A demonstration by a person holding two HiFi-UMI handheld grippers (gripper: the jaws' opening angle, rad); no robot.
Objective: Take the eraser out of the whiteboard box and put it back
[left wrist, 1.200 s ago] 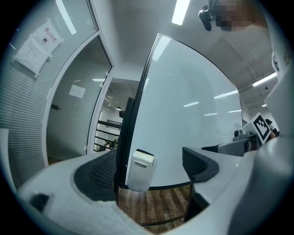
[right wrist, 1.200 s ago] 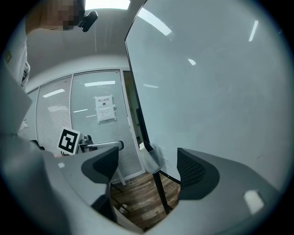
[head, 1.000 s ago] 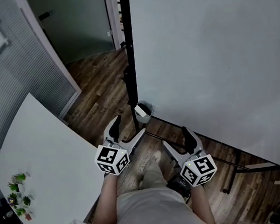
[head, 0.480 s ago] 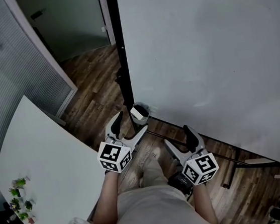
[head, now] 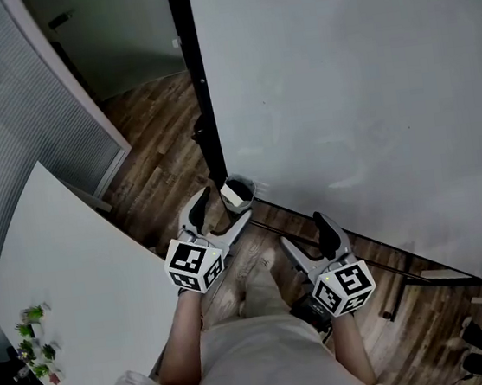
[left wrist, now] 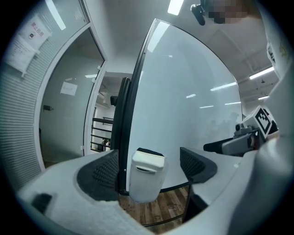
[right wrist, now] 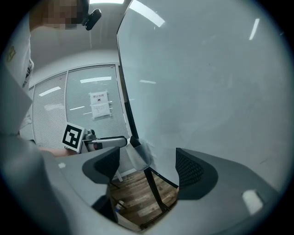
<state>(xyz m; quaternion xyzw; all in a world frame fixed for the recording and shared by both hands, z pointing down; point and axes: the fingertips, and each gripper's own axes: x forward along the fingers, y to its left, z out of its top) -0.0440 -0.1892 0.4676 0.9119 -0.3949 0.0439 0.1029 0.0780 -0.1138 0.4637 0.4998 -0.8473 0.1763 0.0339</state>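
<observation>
Left tongs [head: 222,210] are held wide, jaws just narrowed slightly, with the whiteboard box [right wrist: 139,157] framed between them untouched, so the eraser [left wrist: 147,159] (seated inside) is lined up for the grab. Right tongs [head: 303,234], wide and empty, are held clear.

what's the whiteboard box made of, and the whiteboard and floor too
The whiteboard box looks like pale, half-translucent moulded plastic: smooth walls with a soft sheen. The whiteboard is a smooth, glossy white panel that mirrors the ceiling lights; its core material can't be told. The floor is dark wood-grain planks, either real wood or laminate.
</observation>
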